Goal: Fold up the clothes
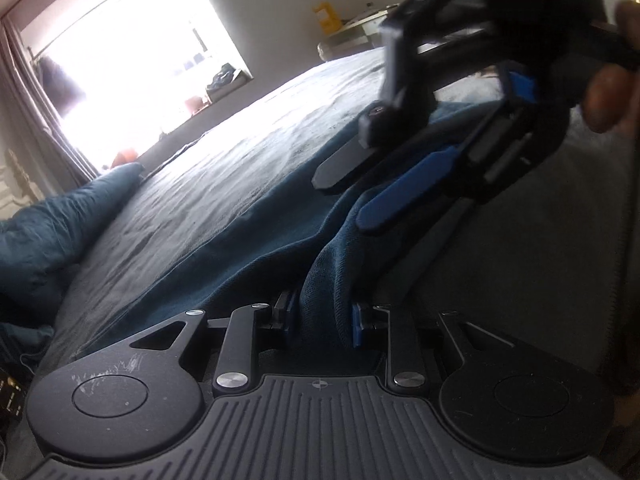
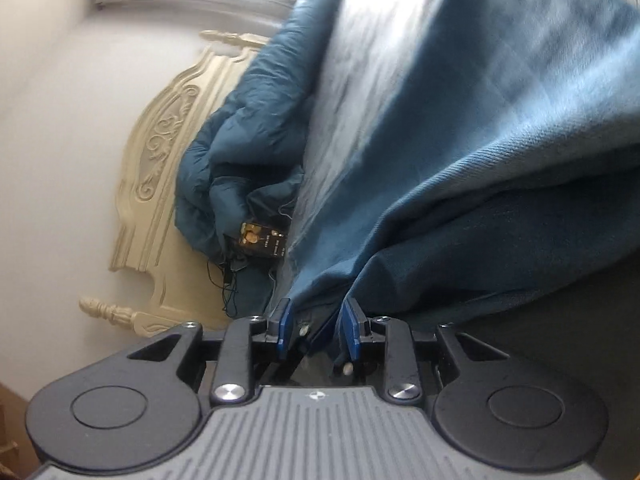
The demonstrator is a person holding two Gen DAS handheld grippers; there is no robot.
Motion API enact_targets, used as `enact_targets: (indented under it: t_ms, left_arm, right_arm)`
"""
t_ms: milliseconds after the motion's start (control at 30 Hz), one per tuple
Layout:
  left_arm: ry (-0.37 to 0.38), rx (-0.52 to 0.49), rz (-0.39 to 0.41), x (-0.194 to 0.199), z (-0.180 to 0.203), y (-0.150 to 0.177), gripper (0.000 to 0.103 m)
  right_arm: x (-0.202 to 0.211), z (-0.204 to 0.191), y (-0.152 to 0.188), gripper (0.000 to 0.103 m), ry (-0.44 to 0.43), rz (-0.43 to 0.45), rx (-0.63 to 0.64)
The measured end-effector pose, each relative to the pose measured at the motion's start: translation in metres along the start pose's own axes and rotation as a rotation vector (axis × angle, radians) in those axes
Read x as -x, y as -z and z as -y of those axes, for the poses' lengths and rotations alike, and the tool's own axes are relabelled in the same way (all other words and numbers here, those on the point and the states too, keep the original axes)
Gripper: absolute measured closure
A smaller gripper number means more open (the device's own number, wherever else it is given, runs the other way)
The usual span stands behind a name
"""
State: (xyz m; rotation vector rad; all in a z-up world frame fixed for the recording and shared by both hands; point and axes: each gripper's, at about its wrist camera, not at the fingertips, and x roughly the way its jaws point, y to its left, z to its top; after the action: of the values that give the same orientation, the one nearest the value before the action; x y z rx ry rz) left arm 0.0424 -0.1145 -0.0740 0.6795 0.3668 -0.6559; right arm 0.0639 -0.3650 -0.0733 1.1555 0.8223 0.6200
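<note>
The left gripper (image 1: 322,322) was pinched narrow on a fold of the teal garment (image 1: 332,276), the cloth rising from between its blue pads (image 1: 357,326) toward one o'clock. The garment lay spread over the grey bed (image 1: 224,160), running off toward twelve o'clock and two o'clock in the left wrist view.

At two o'clock in that view the right gripper (image 1: 348,196) hung over the cloth, rolled on its side, one black finger and one blue pad (image 1: 404,184) showing with a gap between them; a person's fingers (image 1: 608,96) sat blurred at the right edge.

In the right wrist view the right gripper (image 2: 316,330) stood somewhat apart, a hem of the garment (image 2: 460,184) lying between its pads (image 2: 351,330). The cloth filled the gap loosely; I could not tell whether the pads pressed on it. The garment climbed from the jaws toward one o'clock in broad folds.

At ten o'clock a bunched teal duvet (image 2: 240,152) lay against a cream carved headboard (image 2: 160,152), with a small black card (image 2: 262,242) just below it. A bright window (image 1: 132,56) stood at eleven o'clock in the left wrist view, a yellow box (image 1: 326,18) at one o'clock.
</note>
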Motion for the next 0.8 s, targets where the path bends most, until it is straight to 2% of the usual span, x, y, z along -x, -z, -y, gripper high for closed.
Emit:
enact_targets:
  t_ms: [100, 267, 400, 467, 533, 633, 800]
  left_arm:
    - [0.002, 0.001, 0.008, -0.001, -0.001, 0.001, 0.077]
    - [0.010, -0.004, 0.021, 0.001, -0.002, 0.002, 0.077]
    - [0.042, 0.036, 0.014, 0.008, -0.010, 0.002, 0.063]
    - [0.091, 0.066, 0.026, 0.016, -0.016, 0.003, 0.053]
    - [0.140, 0.097, 0.039, 0.024, -0.022, 0.004, 0.050]
    - [0.165, 0.144, 0.038, 0.025, -0.031, 0.004, 0.049]
    - [0.196, 0.293, -0.012, 0.005, -0.049, 0.000, 0.049]
  right_arm:
    - [-0.004, 0.004, -0.005, 0.073, 0.006, -0.030, -0.051]
    - [-0.012, 0.005, -0.010, 0.073, 0.064, -0.048, -0.064]
    - [-0.023, 0.008, -0.012, 0.074, 0.099, -0.071, -0.070]
    - [-0.024, 0.010, -0.013, 0.075, 0.112, -0.068, -0.065]
    - [-0.028, 0.010, -0.013, 0.075, 0.118, -0.062, -0.062]
    - [-0.033, 0.012, -0.013, 0.076, 0.130, -0.061, -0.048]
    - [-0.034, 0.011, -0.009, 0.074, 0.113, -0.033, 0.011]
